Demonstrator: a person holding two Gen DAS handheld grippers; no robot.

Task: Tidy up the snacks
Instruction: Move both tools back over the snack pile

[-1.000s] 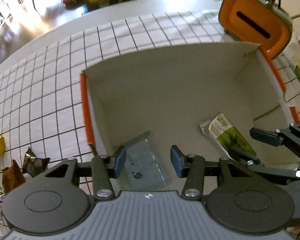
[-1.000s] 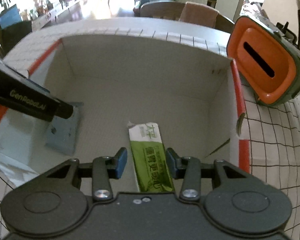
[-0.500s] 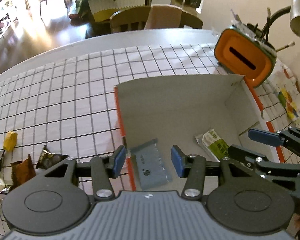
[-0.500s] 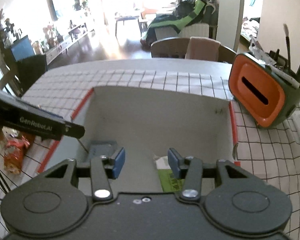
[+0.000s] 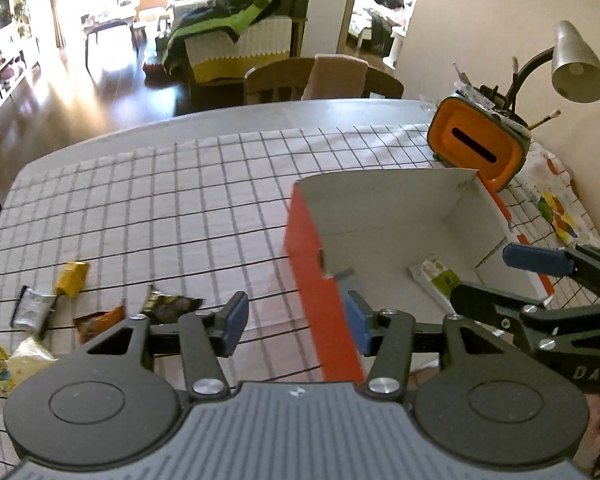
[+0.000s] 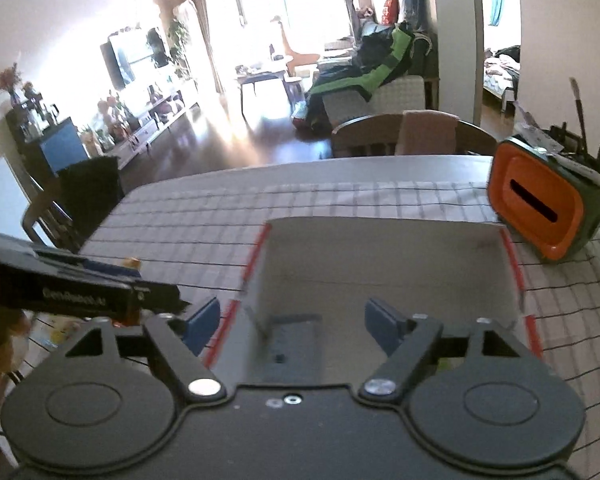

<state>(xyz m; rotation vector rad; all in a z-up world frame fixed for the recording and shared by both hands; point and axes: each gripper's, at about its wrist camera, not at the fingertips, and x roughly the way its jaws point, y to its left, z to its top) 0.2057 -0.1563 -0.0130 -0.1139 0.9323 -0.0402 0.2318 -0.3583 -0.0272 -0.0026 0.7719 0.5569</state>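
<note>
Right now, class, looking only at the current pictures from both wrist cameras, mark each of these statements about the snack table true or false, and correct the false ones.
1. The green packet lies inside the box. True.
2. The left gripper grips a snack. False: its jaws are open and hold nothing.
3. Several loose snacks lie on the checked cloth to the left of the box. True.
4. The orange holder sits inside the box. False: it stands on the table beyond the box's far right corner.
5. The right gripper is shut. False: it is open and empty.
</note>
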